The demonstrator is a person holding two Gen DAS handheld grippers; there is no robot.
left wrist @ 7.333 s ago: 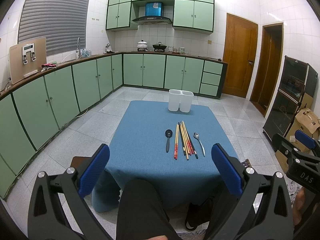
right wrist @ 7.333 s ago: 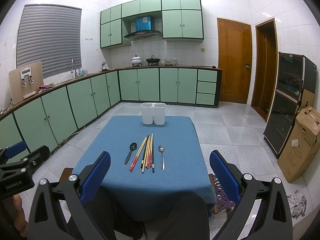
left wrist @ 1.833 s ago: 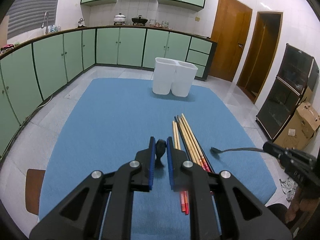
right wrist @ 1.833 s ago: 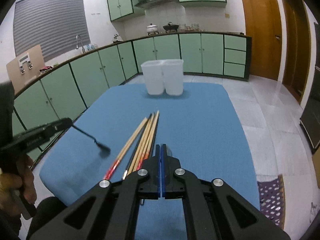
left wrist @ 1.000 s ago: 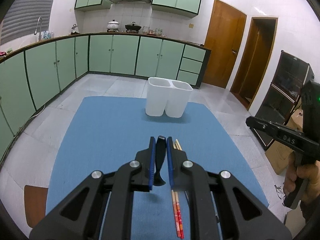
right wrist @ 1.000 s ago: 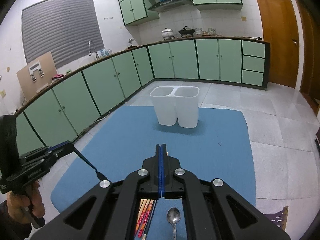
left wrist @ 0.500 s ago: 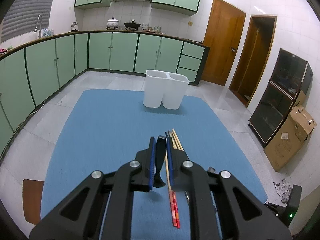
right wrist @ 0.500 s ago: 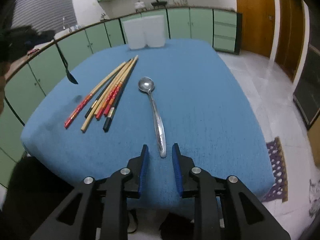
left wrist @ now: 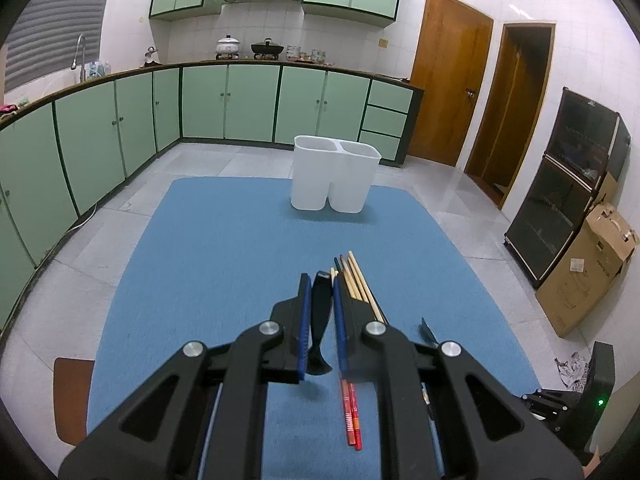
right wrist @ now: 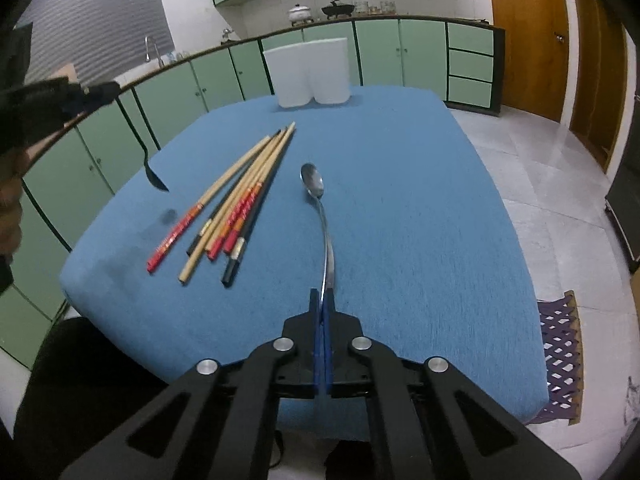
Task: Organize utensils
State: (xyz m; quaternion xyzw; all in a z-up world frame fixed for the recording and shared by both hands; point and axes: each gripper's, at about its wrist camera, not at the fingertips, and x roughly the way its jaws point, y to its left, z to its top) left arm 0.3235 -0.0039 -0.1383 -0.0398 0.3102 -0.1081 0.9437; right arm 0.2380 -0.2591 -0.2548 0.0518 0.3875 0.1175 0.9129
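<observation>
surface: table with blue cloth | far end: white two-part holder standing on cloth | middle: bundle of chopsticks lying flat, fanned | just right of it: metal spoon, bowl toward holder

My left wrist camera looks forward along its hand-held gripper, raised above the near part of the worktop and facing the white holder at the far end. My right wrist camera sits lower and close to the near edge, tilted down. Both views share the chopsticks, holder and kitchen cabinets.
</observation>
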